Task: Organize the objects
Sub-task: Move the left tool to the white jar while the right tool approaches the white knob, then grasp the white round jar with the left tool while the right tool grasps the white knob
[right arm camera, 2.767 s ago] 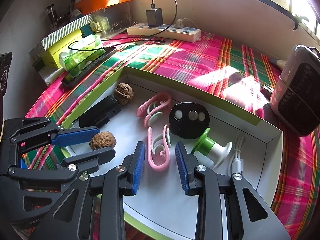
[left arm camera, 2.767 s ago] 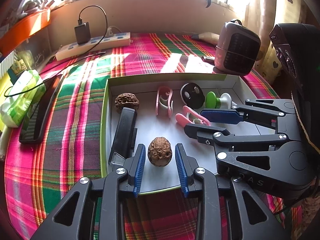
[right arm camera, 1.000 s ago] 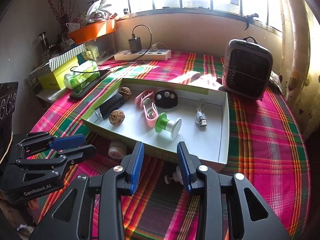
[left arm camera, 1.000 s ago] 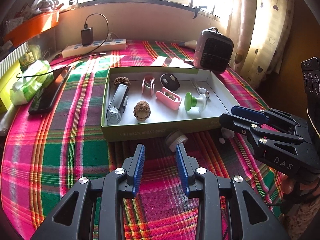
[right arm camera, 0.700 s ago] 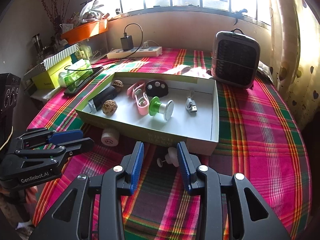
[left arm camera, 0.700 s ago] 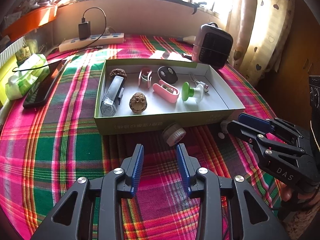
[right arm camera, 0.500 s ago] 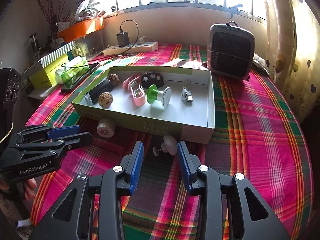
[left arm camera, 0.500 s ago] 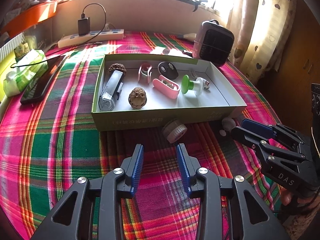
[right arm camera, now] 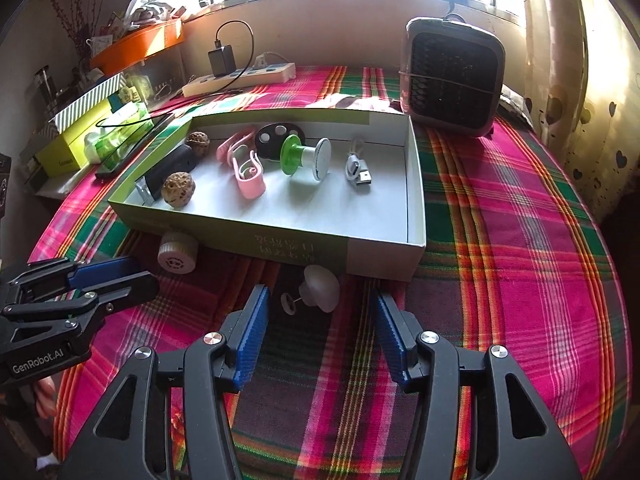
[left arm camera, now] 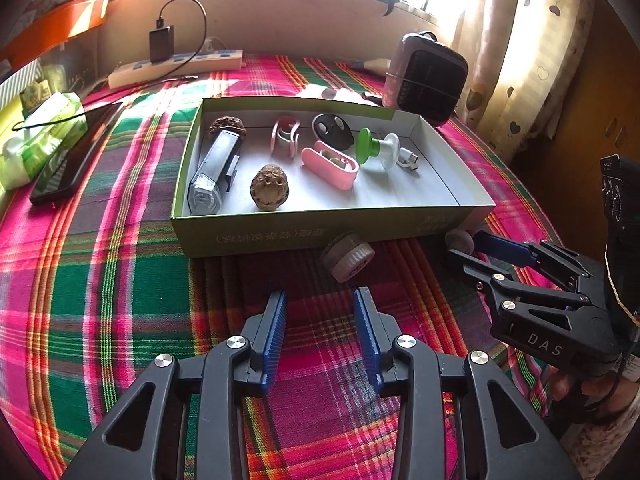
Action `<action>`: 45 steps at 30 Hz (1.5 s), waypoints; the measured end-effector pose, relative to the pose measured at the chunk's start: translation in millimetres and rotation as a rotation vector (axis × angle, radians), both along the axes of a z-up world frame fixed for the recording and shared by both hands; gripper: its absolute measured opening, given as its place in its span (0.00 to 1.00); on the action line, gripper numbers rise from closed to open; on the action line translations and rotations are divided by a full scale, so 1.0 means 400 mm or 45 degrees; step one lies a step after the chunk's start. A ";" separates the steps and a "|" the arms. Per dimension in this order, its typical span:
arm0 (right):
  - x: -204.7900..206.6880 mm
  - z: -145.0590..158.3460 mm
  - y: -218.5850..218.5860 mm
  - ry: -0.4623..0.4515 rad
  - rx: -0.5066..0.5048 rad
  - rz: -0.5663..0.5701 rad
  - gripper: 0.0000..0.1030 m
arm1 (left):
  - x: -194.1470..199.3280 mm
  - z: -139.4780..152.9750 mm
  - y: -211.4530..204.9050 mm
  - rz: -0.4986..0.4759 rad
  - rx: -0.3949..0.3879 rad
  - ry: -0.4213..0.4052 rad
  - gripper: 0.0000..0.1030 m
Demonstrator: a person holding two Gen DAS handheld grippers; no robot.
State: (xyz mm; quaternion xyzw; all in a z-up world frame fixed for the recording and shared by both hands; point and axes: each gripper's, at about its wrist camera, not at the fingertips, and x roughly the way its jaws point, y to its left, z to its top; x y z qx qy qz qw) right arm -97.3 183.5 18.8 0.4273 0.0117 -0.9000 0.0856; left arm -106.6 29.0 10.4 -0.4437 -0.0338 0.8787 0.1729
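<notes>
black right gripper low, jaws spread, white knob just ahead

Cloth plaid in pink, green, red and dark maroon; box green outside, white inside; spool green and white; clips pink; walnuts brown; cap cream; disc black; gripper pads blue on black arms; heater grey with black grille

Walnuts, clips in box — cap, knob before it.
</notes>
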 end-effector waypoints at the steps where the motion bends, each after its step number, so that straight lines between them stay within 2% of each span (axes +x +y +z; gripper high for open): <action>1: -0.002 -0.001 -0.001 -0.002 0.004 -0.004 0.51 | -0.001 -0.001 0.000 -0.003 0.001 -0.001 0.32; 11: -0.016 -0.007 -0.001 -0.014 0.015 -0.015 0.50 | -0.012 0.000 0.012 -0.030 0.011 -0.002 0.32; 14: -0.016 -0.006 0.002 -0.012 0.010 -0.016 0.42 | -0.017 0.000 0.019 -0.037 0.005 0.000 0.32; 18: -0.016 -0.006 0.002 -0.011 0.005 -0.008 0.39 | -0.023 0.001 0.030 -0.038 -0.019 0.005 0.32; 20: -0.016 -0.006 0.001 -0.011 0.001 -0.004 0.31 | -0.024 0.002 0.034 -0.042 -0.023 0.005 0.32; 31: -0.009 -0.006 0.008 -0.012 -0.028 0.006 0.31 | -0.038 0.003 0.063 -0.064 -0.053 0.011 0.32; 45: -0.007 -0.006 0.011 -0.014 -0.042 0.016 0.31 | -0.053 0.002 0.075 -0.018 -0.066 0.013 0.32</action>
